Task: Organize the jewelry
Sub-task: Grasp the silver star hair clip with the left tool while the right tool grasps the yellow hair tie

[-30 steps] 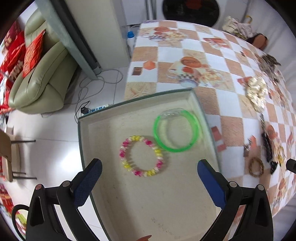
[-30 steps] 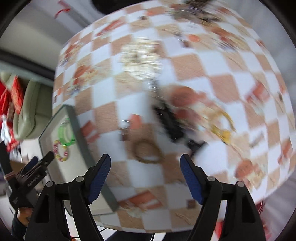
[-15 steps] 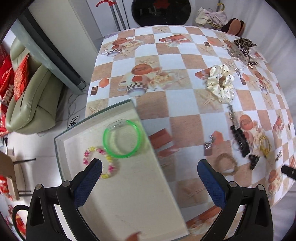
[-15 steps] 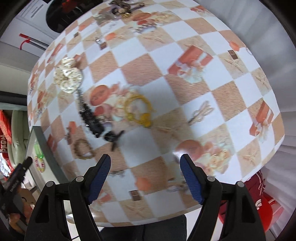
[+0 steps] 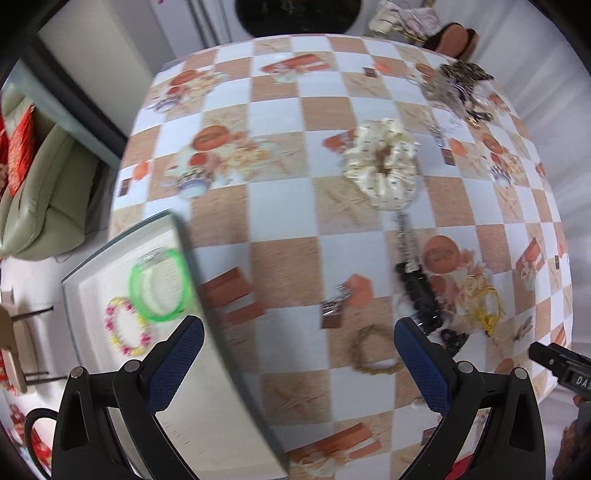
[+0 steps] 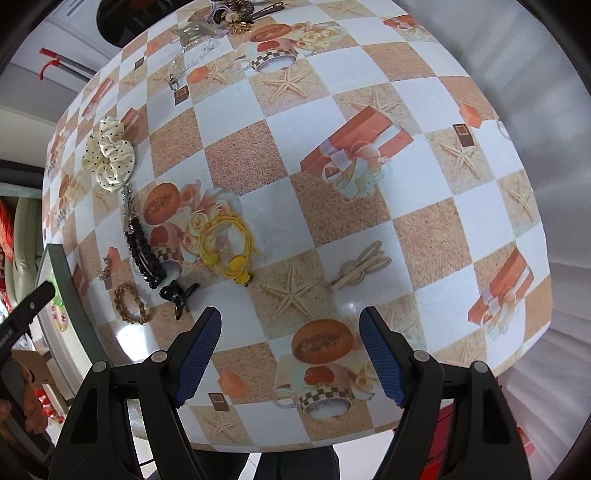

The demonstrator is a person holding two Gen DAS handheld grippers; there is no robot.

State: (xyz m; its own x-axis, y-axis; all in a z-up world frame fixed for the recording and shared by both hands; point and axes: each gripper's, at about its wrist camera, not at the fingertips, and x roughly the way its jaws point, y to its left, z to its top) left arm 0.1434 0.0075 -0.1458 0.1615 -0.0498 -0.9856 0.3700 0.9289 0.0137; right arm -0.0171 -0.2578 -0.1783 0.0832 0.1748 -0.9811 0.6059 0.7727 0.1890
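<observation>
tray: pale, shallow, at the counter's left edge; it already holds a green bangle and a pink-and-yellow bead bracelet, lying side by side.
loose pieces: a gold bracelet, black clip, black beaded clip, yellow hair ties, beige pins, cream scrunchie; a tangled pile sits at the far edge.
gold bracelet, handling: likely light and limp, a linked loop that will sag; best pinched across one side of the ring, not through the middle.
hair ties, handling: soft and stretchy, tangled together, so they will probably lift as one bunch.
black clips, handling: stiff, glossy plastic, likely slippery; grip across the long body.
scrunchie, handling: soft fabric, easy to pinch anywhere.
left tongs: apart, empty, above the tray's right rim, the gold bracelet between the tips.
right tongs: apart, empty, over bare cloth near the counter's front edge.
counter: round, under a glossy checked cloth printed with starfish and gift boxes; the sheen suggests small things slide easily.
room: a green sofa to the left, white floor below.
</observation>
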